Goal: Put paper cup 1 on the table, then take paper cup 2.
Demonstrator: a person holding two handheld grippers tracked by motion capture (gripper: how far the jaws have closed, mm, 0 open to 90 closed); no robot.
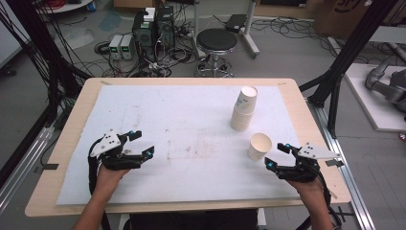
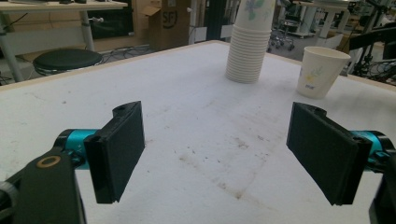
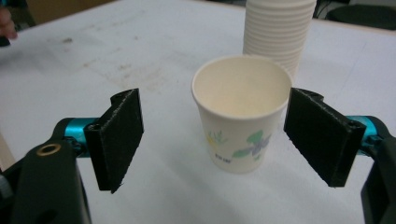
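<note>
The high view looks forward and down from above the person's side of the white-covered wooden counter [image 1: 143, 110], far enough off to take in its whole top and the cluttered floor beyond.

The left gripper view rides low on the left hand-held gripper [image 1: 137, 143], looking across the counter toward the tall stack of white paper cups [image 2: 248, 42], which stands well off.

The right gripper view sits close to the counter on the right hand-held gripper [image 1: 277, 155] and faces the same stack [image 3: 279, 32] from near by, with the single floral-printed white paper cup [image 3: 240, 112] right before it.

All three views share the stack [image 1: 244, 109] and the single cup [image 1: 259, 146] [image 2: 321, 71] just beside it.
</note>
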